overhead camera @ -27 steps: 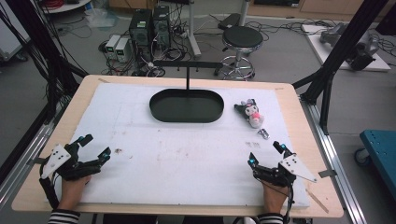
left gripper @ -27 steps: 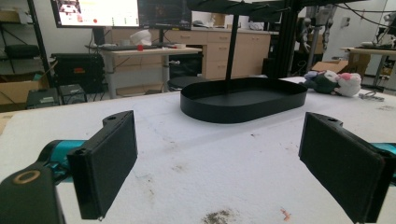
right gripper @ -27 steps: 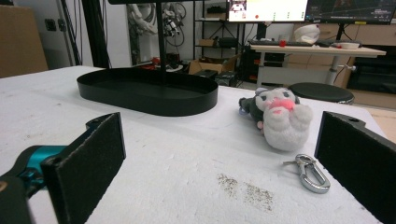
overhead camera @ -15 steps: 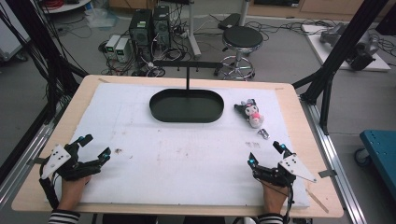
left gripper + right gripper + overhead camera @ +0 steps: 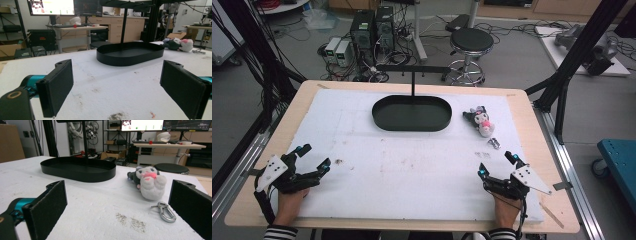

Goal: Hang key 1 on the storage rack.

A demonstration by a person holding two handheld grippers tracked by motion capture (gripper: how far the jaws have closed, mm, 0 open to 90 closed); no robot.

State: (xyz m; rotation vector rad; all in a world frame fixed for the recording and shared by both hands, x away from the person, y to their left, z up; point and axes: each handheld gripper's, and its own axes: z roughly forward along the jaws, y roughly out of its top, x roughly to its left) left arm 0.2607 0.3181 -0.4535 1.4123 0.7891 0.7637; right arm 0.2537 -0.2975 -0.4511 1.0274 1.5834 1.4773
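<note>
Desk first: a wooden top under a white foam sheet, unchanged from the earlier pictures. Nothing has shifted; both hands rest at the near edge just as before, so the work has yet to begin.

A black oval tray sits at the far middle of the sheet, empty, with a thin post rising behind it.

The left gripper lies at the near left, its fingers spread wide with nothing between them. The right gripper lies at the near right, fingers likewise apart and empty.

The plush toy lies right of the tray, clear of it, with a metal clip on its near side. It lies closest to the right gripper, so that hand likely reaches first, perhaps to carry it to the tray.
</note>
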